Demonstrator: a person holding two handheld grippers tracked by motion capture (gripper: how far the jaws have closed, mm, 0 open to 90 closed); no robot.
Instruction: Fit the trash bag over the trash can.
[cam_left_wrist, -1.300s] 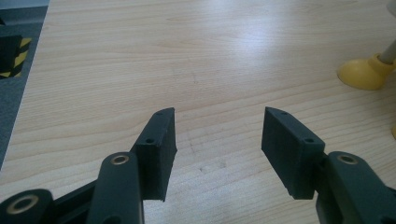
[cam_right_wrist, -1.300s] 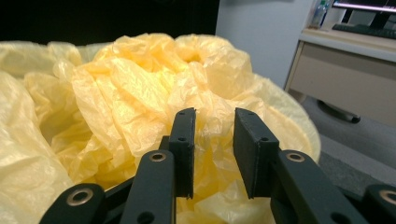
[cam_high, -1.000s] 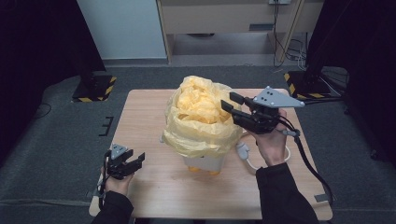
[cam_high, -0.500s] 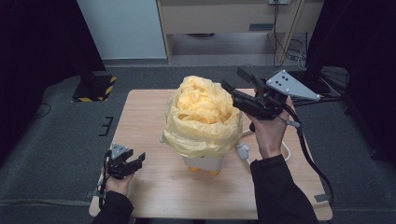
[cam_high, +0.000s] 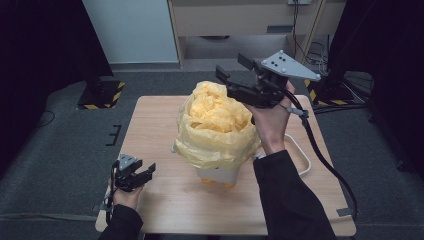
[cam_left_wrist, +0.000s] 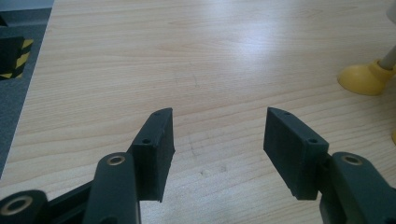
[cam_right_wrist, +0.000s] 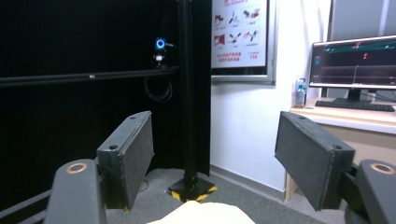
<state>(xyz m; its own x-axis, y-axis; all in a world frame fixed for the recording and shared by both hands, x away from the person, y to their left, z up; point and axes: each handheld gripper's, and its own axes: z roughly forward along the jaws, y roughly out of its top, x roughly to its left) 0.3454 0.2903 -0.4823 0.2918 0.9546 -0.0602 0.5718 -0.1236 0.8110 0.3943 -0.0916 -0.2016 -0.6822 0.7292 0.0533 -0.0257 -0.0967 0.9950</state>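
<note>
Two grippers, both empty | right gripper (cam_high: 235, 71) hovered wide open above yellow bag (cam_high: 217, 125) lining the bin (cam_high: 218, 175) mid-table, likely to grab it; left gripper (cam_high: 137, 171) rested wide open near table (cam_high: 150, 120) edge, idle

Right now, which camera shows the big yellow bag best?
The high view: the whole yellow bag shows there, puffed up over a white bin mid-table. The right gripper view catches just a pale sliver of it at the bottom edge, and the left gripper view shows the bin's yellow foot instead.
</note>
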